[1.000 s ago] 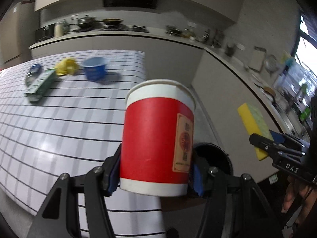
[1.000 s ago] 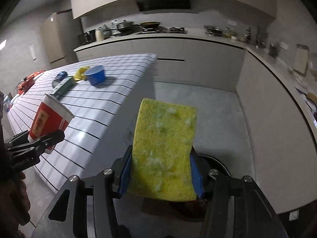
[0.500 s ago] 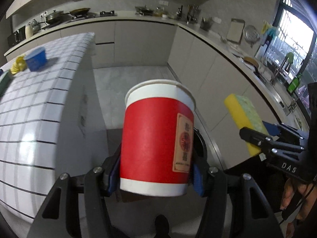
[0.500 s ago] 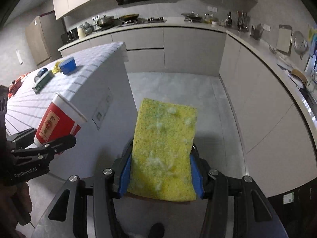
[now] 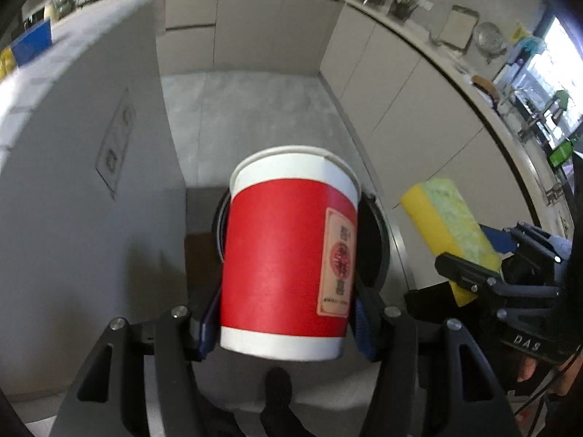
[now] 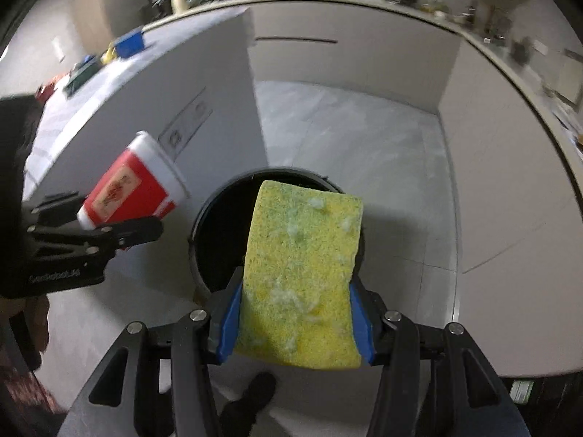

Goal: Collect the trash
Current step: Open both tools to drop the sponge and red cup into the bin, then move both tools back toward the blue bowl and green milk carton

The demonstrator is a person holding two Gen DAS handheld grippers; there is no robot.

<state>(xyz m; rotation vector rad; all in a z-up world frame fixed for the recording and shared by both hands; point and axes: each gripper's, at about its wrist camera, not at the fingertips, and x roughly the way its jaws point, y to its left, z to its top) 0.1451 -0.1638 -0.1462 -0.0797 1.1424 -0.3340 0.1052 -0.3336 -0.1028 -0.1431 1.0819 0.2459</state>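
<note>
My left gripper (image 5: 282, 324) is shut on a red paper cup (image 5: 288, 255) with a white rim and holds it upright above a black round trash bin (image 5: 375, 244) on the floor. My right gripper (image 6: 295, 327) is shut on a yellow-green sponge (image 6: 302, 273) and holds it over the same bin (image 6: 226, 225). The cup (image 6: 131, 189) and the left gripper (image 6: 91, 236) show at the left of the right wrist view. The sponge (image 5: 452, 229) and right gripper (image 5: 484, 276) show at the right of the left wrist view.
A white kitchen island (image 6: 175, 83) stands to the left of the bin, with a blue bowl (image 6: 129, 42) and other items on top. Grey cabinets (image 5: 400, 83) run along the back and right. The floor (image 6: 346, 127) is light grey tile.
Both grippers have swung away from the island top and tilted down toward the floor. The trash bin now sits directly under the cup and the sponge. Both grips are unchanged.
</note>
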